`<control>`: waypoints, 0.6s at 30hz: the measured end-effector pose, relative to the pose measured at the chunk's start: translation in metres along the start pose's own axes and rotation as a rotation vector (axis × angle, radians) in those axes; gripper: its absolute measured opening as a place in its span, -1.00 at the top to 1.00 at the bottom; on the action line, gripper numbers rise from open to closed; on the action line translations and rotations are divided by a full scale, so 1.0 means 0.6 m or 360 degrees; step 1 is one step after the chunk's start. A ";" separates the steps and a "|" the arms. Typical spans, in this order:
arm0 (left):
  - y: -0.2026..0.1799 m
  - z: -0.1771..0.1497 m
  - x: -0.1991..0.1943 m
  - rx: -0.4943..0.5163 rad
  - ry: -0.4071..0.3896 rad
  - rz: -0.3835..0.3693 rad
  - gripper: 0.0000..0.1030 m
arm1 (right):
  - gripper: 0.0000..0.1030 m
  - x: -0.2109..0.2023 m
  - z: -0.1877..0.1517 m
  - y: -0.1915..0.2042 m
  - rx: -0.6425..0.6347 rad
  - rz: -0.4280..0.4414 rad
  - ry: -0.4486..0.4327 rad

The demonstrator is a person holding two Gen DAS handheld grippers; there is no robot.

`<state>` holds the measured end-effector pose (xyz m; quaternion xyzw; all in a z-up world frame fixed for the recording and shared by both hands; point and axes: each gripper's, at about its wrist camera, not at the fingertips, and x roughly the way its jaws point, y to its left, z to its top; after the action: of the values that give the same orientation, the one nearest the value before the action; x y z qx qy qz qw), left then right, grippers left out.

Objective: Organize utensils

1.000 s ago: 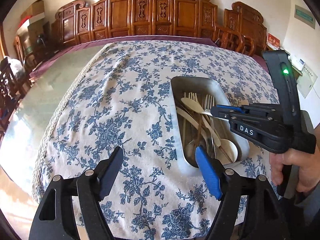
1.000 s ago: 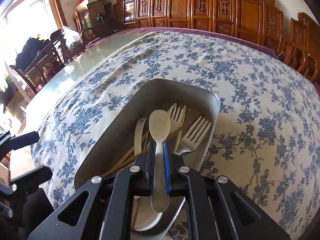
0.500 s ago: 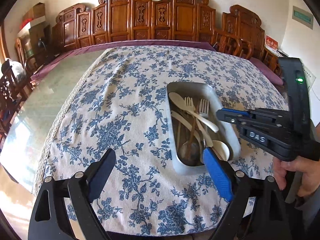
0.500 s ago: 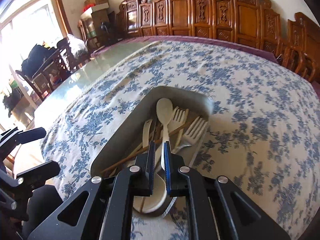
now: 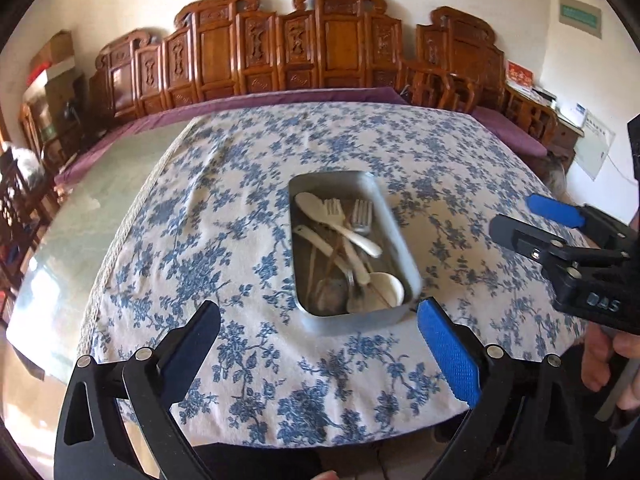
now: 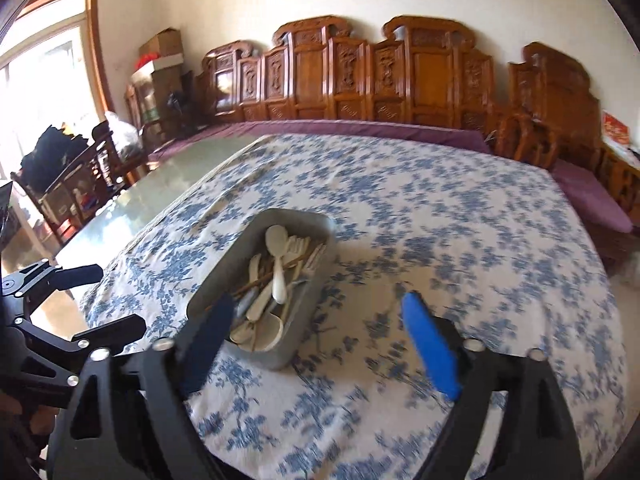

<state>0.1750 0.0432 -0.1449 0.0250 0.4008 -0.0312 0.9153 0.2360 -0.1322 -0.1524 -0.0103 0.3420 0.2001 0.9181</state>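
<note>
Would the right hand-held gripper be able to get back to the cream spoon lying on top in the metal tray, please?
Probably yes. The right hand-held gripper is empty, its jaws opening, and the cream spoon lies uppermost in the metal tray, with nothing above it.

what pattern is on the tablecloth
Blue flowers on white, covering the tablecloth; clearest in the left wrist view.
</note>
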 end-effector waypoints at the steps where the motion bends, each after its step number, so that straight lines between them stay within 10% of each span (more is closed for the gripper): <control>1: -0.006 -0.001 -0.004 0.0006 -0.0011 0.0003 -0.85 | -0.84 -0.011 -0.004 -0.003 0.0008 -0.0016 -0.0011; 18: -0.086 -0.027 -0.048 0.0022 0.0027 -0.0132 -0.85 | -0.95 -0.152 -0.077 -0.065 0.0148 -0.0252 -0.0105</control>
<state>0.1398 -0.0059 -0.1357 0.0148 0.4089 -0.0717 0.9096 0.1592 -0.2083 -0.1348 0.0121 0.3187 0.1111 0.9413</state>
